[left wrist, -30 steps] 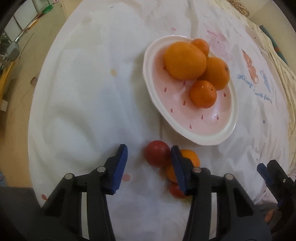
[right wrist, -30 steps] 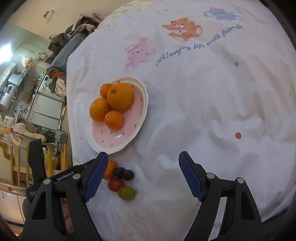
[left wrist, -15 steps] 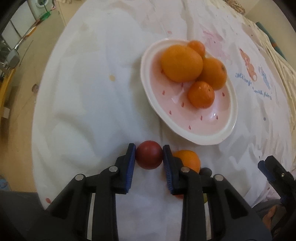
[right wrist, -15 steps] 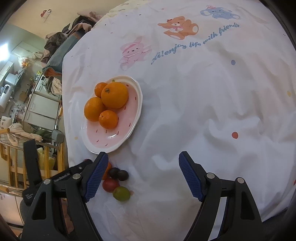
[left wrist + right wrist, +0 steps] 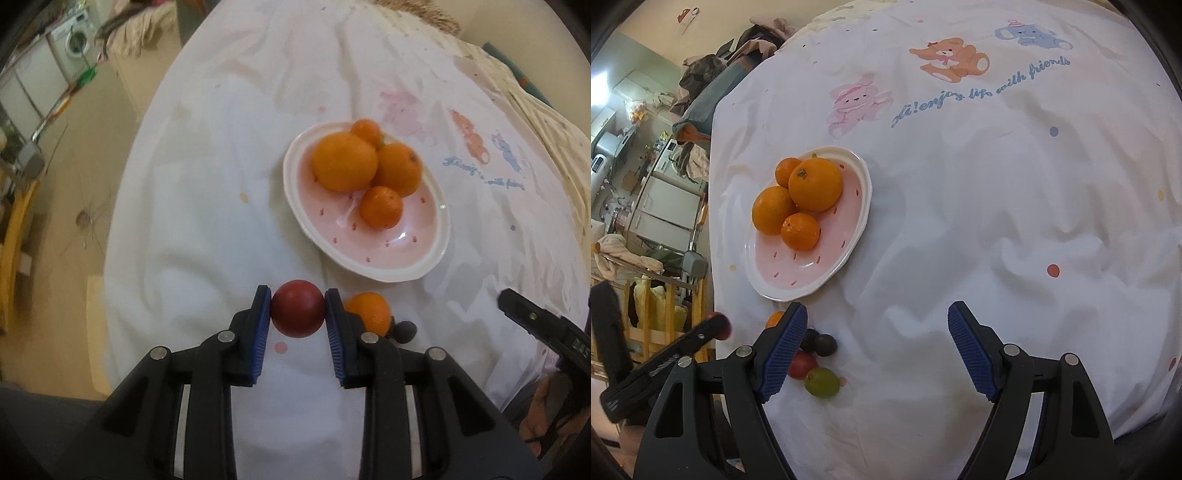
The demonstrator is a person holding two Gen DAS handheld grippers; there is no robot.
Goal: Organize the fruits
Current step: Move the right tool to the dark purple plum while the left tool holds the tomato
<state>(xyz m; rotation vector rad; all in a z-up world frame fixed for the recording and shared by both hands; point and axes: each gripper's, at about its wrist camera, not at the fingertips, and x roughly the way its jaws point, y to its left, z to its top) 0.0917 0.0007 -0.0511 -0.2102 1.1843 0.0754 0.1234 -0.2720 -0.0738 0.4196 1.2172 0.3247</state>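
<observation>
So the one red fruit [image 5: 297, 313] is pinched between the left gripper [image 5: 297, 314] pads, just off the white cloth [image 5: 207, 221] near the plate's rim. Four oranges [image 5: 344, 162] sit on the pink plate [image 5: 436, 254]. One small orange [image 5: 369, 312], two dark fruits [image 5: 825, 345], one more red one [image 5: 800, 364] and one green one [image 5: 822, 382] lie loose beside it. The right gripper [image 5: 877, 347] hangs wide apart, nothing in it.

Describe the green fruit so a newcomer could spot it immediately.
Start at the pink plate of oranges on the white cartoon-print cloth. Nearer the camera lies a small cluster of loose fruit. The green fruit is nearest the camera, the only green one beside a red fruit and two dark ones.
</observation>
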